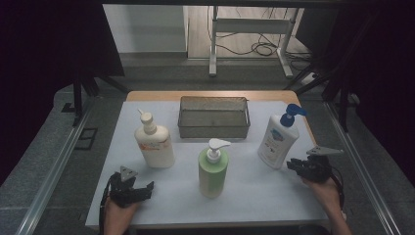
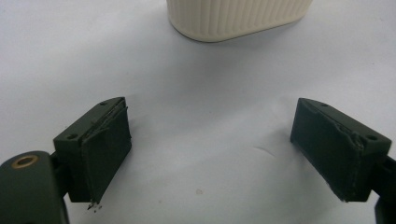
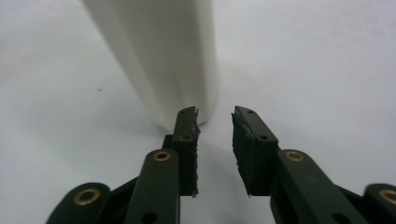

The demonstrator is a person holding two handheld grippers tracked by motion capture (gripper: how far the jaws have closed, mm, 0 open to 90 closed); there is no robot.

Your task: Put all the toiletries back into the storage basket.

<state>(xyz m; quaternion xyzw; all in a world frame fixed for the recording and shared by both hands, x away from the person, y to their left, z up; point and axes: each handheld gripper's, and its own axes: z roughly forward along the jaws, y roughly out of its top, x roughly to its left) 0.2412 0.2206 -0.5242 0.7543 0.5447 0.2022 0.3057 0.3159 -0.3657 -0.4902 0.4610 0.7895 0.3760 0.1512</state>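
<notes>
blue-capped bottle [image 1: 278, 142] upright at right of desk [image 1: 254, 196], leaning slightly, just ahead of right hand-held gripper [image 1: 293, 164]. high view: jaws of right hand-held gripper pointed at bottle's base, near but apart. left hand-held gripper [image 1: 142, 188] resting low at near left, short of cream bottle [image 1: 154, 144]. green bottle [image 1: 213, 169] centre, wire basket [image 1: 214, 117] behind, well apart.

left gripper view: jaws spread wide, nothing between, cream bottle's ribbed base [image 2: 238, 18] ahead, untouched.

right gripper view: right hand-held gripper [image 3: 215, 114] with jaws parted only narrowly, nothing held; bottle's white body [image 3: 163, 60] wider than the gap, left tip close beside its base, contact not determinable.

judgement: approach step. recommended: widen jaws past bottle's width before advancing, centre on body above base, close squarely on flat faces; risk of tipping if nudged with a jaw tip.
</notes>
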